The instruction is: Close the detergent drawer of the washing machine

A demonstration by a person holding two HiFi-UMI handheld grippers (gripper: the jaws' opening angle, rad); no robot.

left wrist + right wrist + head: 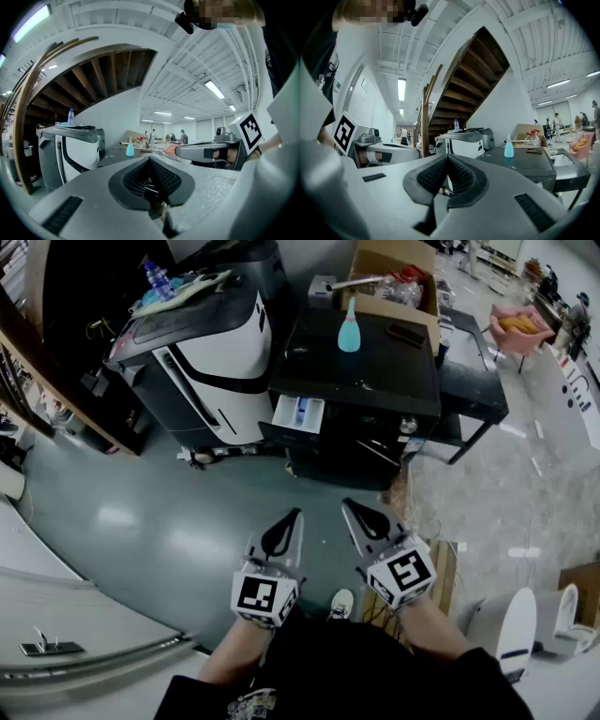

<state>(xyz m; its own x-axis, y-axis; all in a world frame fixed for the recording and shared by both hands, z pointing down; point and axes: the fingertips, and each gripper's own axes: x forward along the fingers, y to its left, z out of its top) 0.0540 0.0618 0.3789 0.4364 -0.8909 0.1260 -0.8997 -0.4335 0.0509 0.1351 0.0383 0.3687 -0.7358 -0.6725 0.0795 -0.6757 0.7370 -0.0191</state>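
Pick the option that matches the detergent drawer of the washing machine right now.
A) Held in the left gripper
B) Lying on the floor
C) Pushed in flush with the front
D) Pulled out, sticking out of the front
D: in the head view the detergent drawer juts out from the front of the washing machine with its compartments showing, and the left gripper is shut, empty and apart from it.
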